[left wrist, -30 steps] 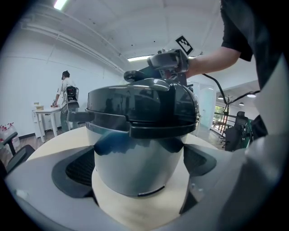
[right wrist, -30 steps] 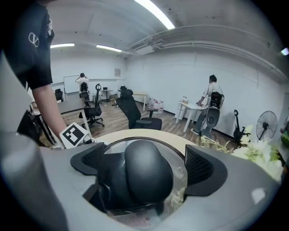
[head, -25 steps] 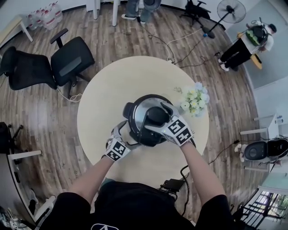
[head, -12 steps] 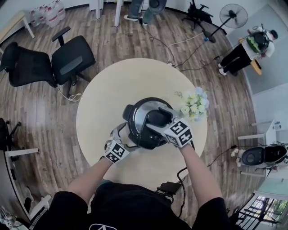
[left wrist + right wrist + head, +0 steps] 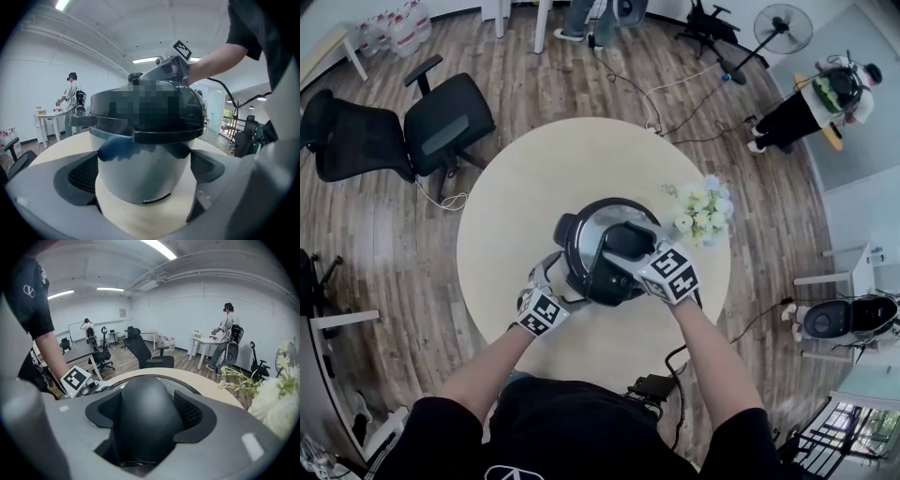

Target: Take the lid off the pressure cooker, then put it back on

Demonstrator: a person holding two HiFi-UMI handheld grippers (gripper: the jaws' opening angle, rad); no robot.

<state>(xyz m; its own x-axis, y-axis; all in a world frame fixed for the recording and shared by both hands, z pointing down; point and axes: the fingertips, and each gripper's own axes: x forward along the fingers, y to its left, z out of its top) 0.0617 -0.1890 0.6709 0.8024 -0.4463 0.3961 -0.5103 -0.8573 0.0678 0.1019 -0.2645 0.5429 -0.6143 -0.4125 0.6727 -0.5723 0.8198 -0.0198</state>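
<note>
The right gripper (image 5: 150, 425) jaws are pinching the black knob (image 5: 146, 401) of the lid (image 5: 587, 240), having just been closing in on it from the wider spread of 1 second earlier. The left gripper (image 5: 144, 180) jaws are standing wide, seemingly bracing the pressure cooker (image 5: 140, 154) between them. The lid is sitting closed beneath the right jaws, on the desk (image 5: 534, 178), so both steps, removal and replacement, are apparently waiting. Otherwise both hands are keeping their places.

A black short-sleeved shirt (image 5: 534, 427) bears a small white emblem (image 5: 517, 473). The left gripper (image 5: 555, 277) and right gripper (image 5: 624, 246) are light grey, each topped by a black-and-white marker cube (image 5: 675, 272), fingers (image 5: 190, 411) lined with dark mesh.
</note>
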